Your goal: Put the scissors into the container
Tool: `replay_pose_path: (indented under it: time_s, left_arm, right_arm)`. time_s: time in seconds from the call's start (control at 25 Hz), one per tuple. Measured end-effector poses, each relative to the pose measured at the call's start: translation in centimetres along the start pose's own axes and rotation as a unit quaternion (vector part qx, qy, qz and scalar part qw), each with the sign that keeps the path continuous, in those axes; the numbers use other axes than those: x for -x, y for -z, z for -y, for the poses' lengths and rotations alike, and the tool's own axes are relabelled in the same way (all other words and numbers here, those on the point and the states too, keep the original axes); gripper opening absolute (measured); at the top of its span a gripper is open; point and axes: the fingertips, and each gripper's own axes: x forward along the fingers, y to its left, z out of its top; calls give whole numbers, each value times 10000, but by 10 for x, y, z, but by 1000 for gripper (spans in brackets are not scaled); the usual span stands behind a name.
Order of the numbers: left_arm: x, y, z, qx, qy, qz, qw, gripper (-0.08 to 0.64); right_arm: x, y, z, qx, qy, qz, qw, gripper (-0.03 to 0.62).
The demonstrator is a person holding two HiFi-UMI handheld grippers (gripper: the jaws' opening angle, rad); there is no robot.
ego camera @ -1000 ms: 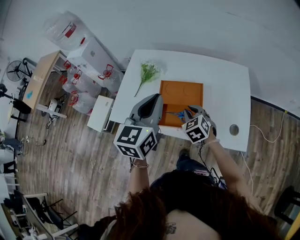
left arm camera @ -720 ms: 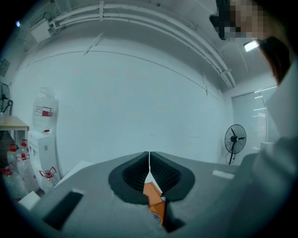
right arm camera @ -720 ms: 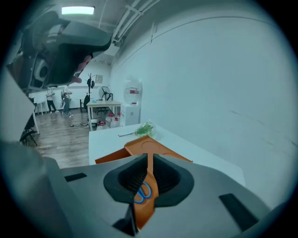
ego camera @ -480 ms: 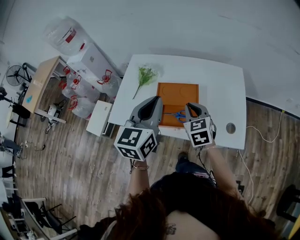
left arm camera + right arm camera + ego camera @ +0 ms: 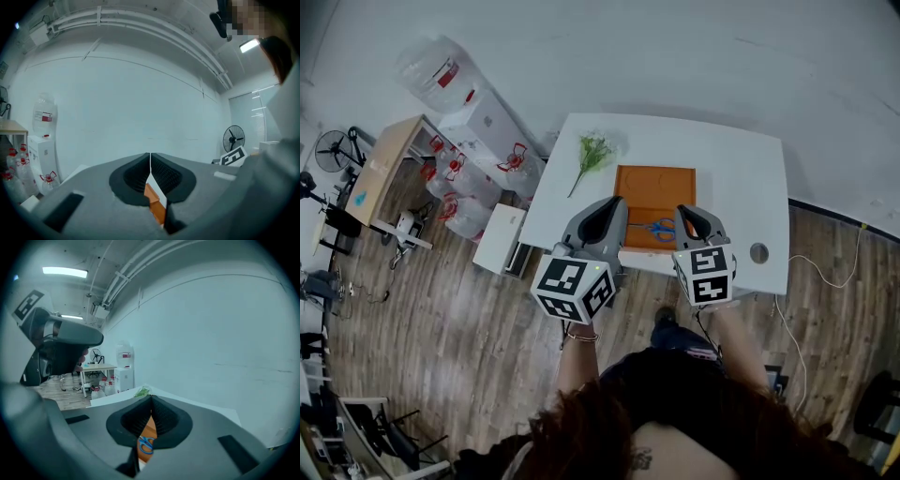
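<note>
Scissors (image 5: 657,227), blue-looped and steel-bladed, lie flat inside the orange tray (image 5: 654,183), toward its 6 o'clock edge, so I judge the job done. They look light and rigid, with slick blades; I'd pinch them at the pivot or the plastic loops. The tray is shallow, matte and square-cornered, on a smooth white worktop (image 5: 741,183), with a green sprig (image 5: 593,150) at 10 o'clock. The left gripper (image 5: 612,204) has its fingers clenched on nothing; the right gripper (image 5: 687,214) fingers have just been closing and meet empty.
</note>
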Motion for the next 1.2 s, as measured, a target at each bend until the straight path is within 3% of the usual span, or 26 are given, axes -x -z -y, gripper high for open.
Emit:
replay_pose_path:
  time_s: [0.68,1.2]
  left_arm:
    - [55,4,14,-5,25,45,10000,21]
    - [60,-2,15,-44,118,108,9999,20]
  right_arm:
    - [69,-40,-24,97,172,911,9957,-2]
    - [85,-55,-27,147,191,991,9948,-2]
